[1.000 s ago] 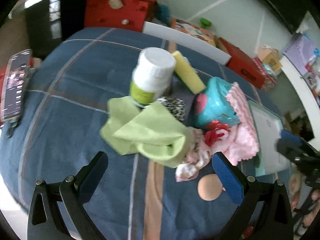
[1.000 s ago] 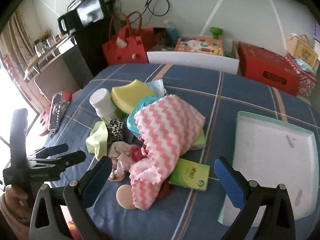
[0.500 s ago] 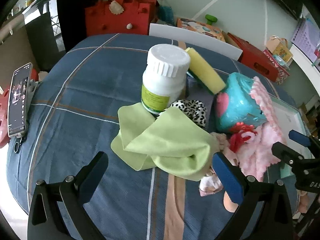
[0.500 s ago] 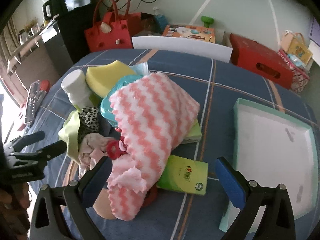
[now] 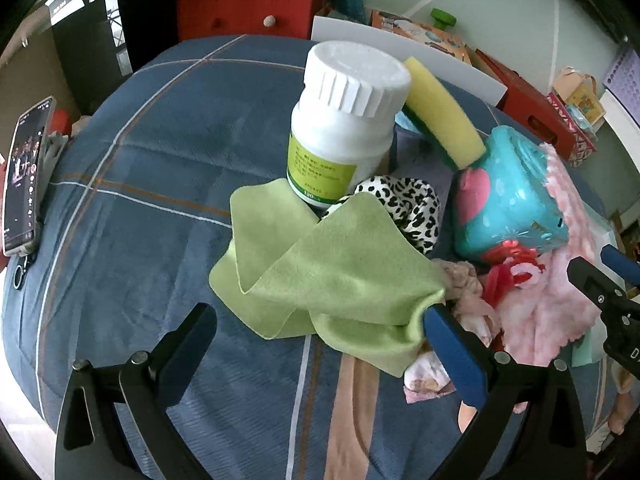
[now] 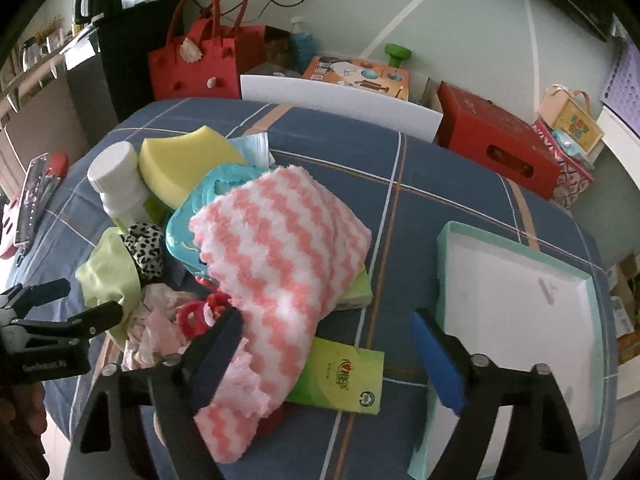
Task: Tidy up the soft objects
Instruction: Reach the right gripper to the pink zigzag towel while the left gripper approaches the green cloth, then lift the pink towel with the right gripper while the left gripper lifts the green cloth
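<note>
Both grippers, left [image 5: 320,332] and right [image 6: 326,340], are being held apart, unclamped, over blue plaid bedding [image 5: 152,168] cluttered by red bags [image 6: 192,68].

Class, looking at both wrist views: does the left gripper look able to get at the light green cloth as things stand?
Probably yes. The left gripper is open right over the light green cloth, which lies on top of the pile with nothing covering it; the white bottle stands behind it.
</note>
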